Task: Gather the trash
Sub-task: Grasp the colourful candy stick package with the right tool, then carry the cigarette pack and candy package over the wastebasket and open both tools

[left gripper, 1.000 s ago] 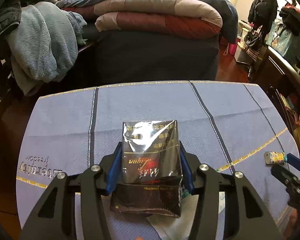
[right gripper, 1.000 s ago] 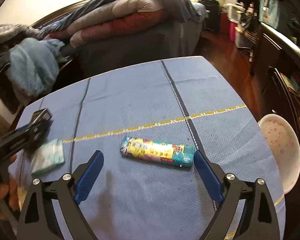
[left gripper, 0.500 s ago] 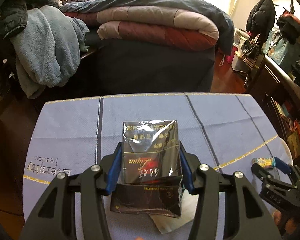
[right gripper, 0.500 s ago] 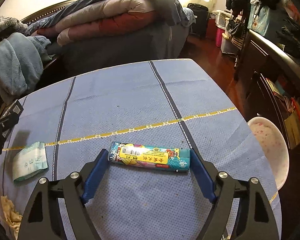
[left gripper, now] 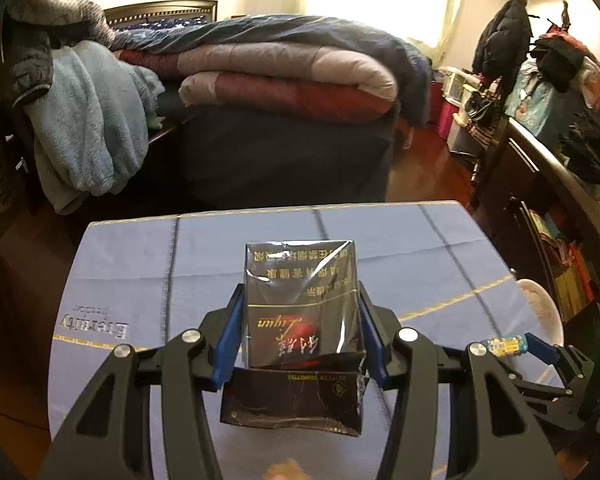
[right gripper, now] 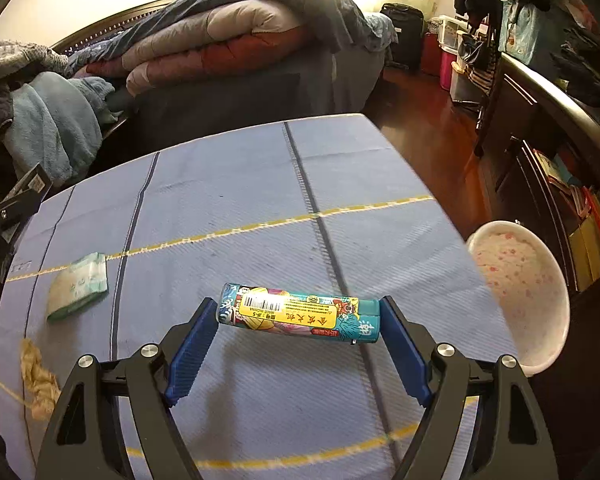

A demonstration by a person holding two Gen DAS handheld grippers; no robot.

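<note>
My left gripper (left gripper: 300, 320) is shut on a black cigarette pack (left gripper: 302, 304) wrapped in clear film and holds it above the blue tablecloth (left gripper: 132, 264). My right gripper (right gripper: 298, 316) is shut on a teal and yellow lighter (right gripper: 300, 318), held crosswise by its two ends, lifted above the cloth; its shadow falls below. The lighter also shows at the right in the left wrist view (left gripper: 506, 345). A pink-speckled white bin (right gripper: 520, 292) stands just off the table's right edge.
A green tissue pack (right gripper: 78, 286) and a crumpled tan paper (right gripper: 38, 380) lie on the cloth at the left. A bed with folded quilts (left gripper: 284, 80) stands behind the table. A dark cabinet (right gripper: 540, 128) stands at the right.
My right gripper closed on the lighter and lifted it off the cloth. My left gripper rose with the cigarette pack, still held.
</note>
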